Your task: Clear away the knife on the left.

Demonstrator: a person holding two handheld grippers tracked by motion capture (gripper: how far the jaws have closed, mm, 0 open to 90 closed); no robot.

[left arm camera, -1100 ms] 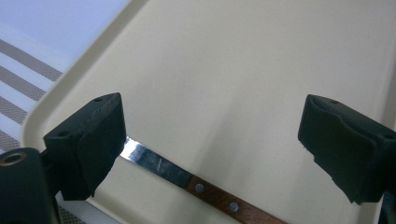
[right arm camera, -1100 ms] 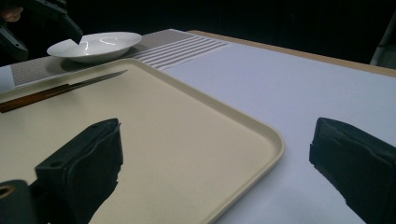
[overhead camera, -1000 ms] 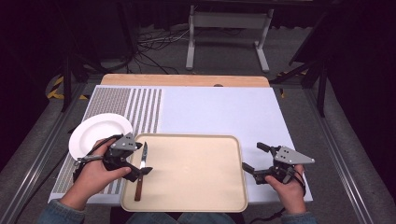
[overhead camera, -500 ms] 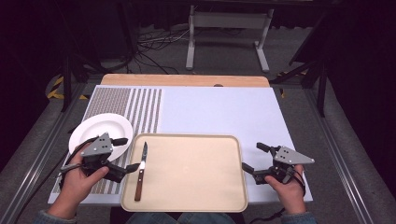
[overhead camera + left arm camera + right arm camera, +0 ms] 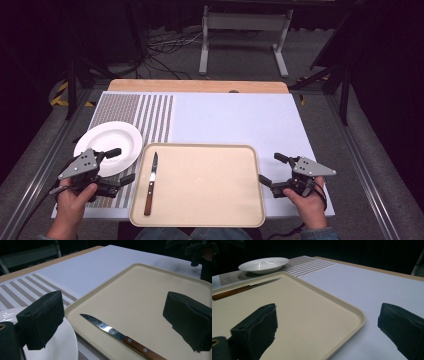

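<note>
Withdrawal of the left gripper [image 5: 120,166] from the wooden-handled table knife [image 5: 150,183] was the change to be noted: a second earlier the gripper had been set right at the knife near the left edge of the beige rectangular plastic tray [image 5: 210,220], and half a second earlier it had already been drawn off to the left. By this moment it had been pulled back a little further and was held over the striped grey-and-white placemat [image 5: 150,112], just beside the round white ceramic plate [image 5: 102,140], with its jaws spread apart and nothing between them. The knife was left lying flat in the tray, along its left side, blade pointed away from the person and handle toward the near rim. From this it was judged that the placing of the knife had been completed and that the plate was likely to be dealt with next. The left forearm was held low at the table's near-left corner. On the right, the right gripper [image 5: 274,169] had been kept unmoved just off the tray's right rim, on the pale blue-white table mat [image 5: 240,120], with its jaws parted and empty
</note>
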